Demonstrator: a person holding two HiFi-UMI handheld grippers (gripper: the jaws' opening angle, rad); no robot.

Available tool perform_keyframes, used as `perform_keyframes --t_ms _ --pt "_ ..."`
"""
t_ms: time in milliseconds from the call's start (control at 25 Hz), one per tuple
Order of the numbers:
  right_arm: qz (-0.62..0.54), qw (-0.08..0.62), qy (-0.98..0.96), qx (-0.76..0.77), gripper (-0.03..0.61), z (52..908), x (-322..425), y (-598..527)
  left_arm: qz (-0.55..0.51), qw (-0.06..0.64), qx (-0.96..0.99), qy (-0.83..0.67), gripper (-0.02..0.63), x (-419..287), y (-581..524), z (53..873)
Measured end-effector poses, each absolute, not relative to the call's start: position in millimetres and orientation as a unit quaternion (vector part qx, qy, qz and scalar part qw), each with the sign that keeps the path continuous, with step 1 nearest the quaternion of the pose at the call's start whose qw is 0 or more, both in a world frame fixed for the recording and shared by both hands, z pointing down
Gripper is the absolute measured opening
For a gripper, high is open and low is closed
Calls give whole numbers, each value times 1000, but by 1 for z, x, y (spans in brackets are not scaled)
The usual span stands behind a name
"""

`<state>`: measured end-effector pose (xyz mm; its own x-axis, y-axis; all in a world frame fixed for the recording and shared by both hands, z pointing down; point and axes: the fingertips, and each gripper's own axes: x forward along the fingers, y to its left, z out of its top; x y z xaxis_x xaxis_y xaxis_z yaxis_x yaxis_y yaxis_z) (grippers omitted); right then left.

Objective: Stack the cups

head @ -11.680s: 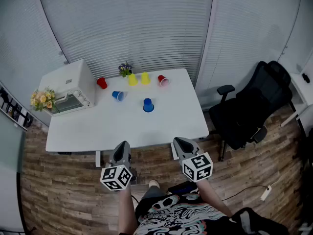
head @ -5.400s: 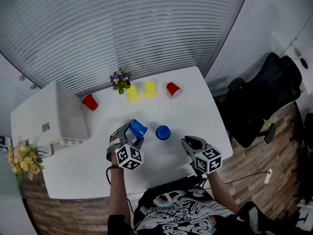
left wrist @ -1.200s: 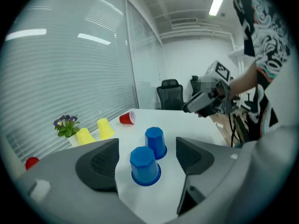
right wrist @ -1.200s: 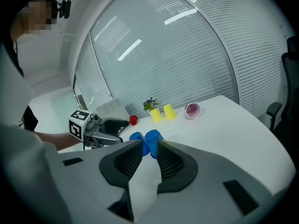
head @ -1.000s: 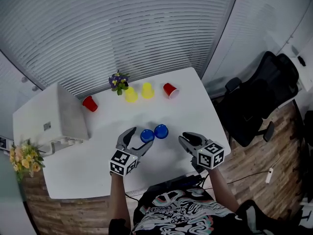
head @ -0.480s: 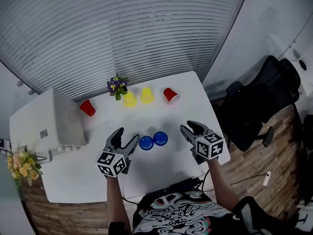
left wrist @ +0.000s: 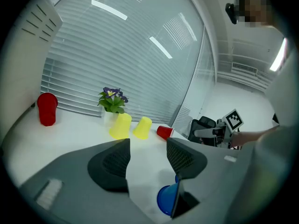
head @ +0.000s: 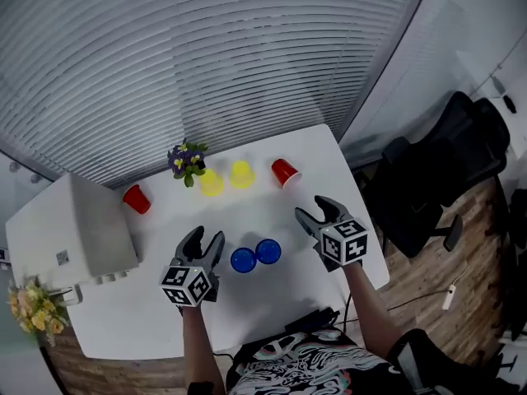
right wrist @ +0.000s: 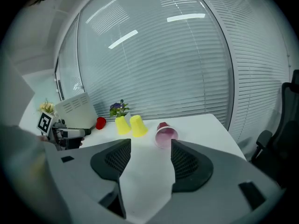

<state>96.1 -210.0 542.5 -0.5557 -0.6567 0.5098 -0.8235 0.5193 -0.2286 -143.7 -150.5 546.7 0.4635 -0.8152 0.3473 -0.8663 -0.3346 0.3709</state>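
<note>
Both grippers have left the pair of blue cups since the earlier frames. The left gripper (head: 203, 241) now stands away from them on their left side, where a second ago its jaws were just beside the nearer cup. Its jaws have just been closing, but they are still apart and nothing is between them. The right gripper (head: 315, 212) has gone forward past the blue cups, toward the red cup lying on its side (head: 285, 172). Its jaws have just been opening, they stand wide, and only bare table shows between them.

The two blue cups (head: 254, 255) stand side by side and touching, not stacked, near the front of the white table (head: 156, 332), between the two grippers. The lying red cup turns its mouth toward the right gripper. Left of it, two yellow cups (head: 226, 178) stand upside down, close together. Just beside them is a small pot of purple flowers (head: 187, 161). Further left, a second red cup (head: 136, 199) stands alone.

On the left end of the table is a white appliance (head: 74, 233), and a bunch of yellow flowers (head: 33, 303) is near its front corner. Grey blinds (head: 206, 56) cover the wall behind the table. A black office chair (head: 445, 163) stands on the wooden floor (head: 461, 303) at the right.
</note>
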Motion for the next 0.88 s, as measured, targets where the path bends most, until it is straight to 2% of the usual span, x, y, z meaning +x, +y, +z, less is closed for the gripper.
perform_keyframes --t_ms 600,880 --pt "172 220 -854 440 331 570 81 -283 123 197 769 -596 264 -172 -253 576" --pt "174 237 -857 424 336 592 71 -294 153 173 774 -590 267 -166 -283 586"
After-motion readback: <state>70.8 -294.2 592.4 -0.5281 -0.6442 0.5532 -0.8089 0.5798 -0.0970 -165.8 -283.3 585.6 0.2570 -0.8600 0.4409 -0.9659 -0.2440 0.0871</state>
